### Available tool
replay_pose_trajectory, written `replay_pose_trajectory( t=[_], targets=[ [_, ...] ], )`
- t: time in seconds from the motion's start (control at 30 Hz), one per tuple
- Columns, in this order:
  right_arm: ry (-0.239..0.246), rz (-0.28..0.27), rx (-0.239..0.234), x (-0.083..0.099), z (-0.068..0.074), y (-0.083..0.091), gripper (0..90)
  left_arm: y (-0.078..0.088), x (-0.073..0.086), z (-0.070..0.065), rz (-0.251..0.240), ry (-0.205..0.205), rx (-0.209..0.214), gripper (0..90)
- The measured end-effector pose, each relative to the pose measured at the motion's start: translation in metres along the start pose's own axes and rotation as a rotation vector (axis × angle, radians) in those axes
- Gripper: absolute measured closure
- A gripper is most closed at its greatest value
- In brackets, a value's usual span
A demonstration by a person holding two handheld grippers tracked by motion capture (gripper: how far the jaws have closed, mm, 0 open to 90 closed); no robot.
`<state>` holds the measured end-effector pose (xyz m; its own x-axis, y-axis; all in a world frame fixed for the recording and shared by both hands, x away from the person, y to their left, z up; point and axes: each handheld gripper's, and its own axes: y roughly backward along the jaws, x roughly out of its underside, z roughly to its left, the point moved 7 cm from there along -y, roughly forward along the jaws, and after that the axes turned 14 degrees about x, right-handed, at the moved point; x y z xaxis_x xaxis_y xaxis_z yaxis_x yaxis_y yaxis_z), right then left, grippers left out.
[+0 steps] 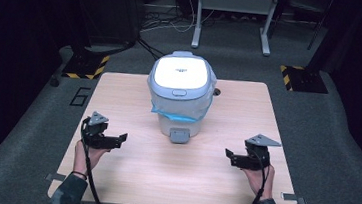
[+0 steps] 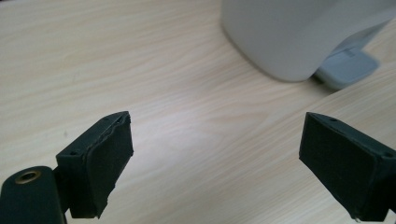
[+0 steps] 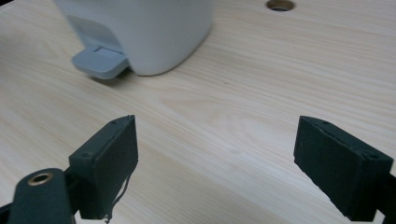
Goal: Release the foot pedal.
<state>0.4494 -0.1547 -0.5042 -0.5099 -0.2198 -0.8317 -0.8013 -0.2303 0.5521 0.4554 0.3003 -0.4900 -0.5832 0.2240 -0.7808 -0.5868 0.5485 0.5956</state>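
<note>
With the pedal bin (image 1: 180, 99) standing at twelve o'clock on the wooden table (image 1: 127, 172), bag (image 1: 181, 107) tucked under its closed lid (image 1: 180, 74), the left gripper (image 1: 121, 138) and right gripper (image 1: 228, 155), both gaping wide and empty, would do best to close in evenly from nine and three o'clock

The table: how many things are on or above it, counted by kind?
White pedal bin with a bag liner, on the table: 1
Hand-held tongs, left and right, both open and empty: 2
Total: 3
</note>
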Motion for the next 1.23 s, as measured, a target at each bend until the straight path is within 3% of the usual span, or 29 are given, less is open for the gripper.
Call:
replay_pose_trajectory(
  t=[0.27,0.47,0.53,0.8,0.93,1.23],
  targets=[
    [-0.039,0.02,0.126,0.021,-0.048,0.017,9.6,0.0,0.045,0.023,-0.019,0.085,-0.072,9.2],
    [-0.057,0.079,0.2,0.051,-0.07,0.016,7.6,-0.003,0.066,0.033,0.018,0.078,-0.127,9.0],
    [-0.044,0.098,0.222,0.062,-0.074,0.013,6.9,-0.006,0.071,0.035,0.029,0.073,-0.148,8.9],
    [-0.029,0.159,0.252,0.088,-0.078,-0.002,5.1,-0.019,0.085,0.039,0.075,0.075,-0.159,8.5],
    [-0.032,0.165,0.253,0.089,-0.078,-0.004,4.3,-0.02,0.088,0.041,0.041,0.105,-0.147,7.9],
    [-0.043,0.175,0.243,0.09,-0.079,-0.005,3.8,-0.02,0.089,0.041,0.04,0.102,-0.15,7.8]
  ],
)
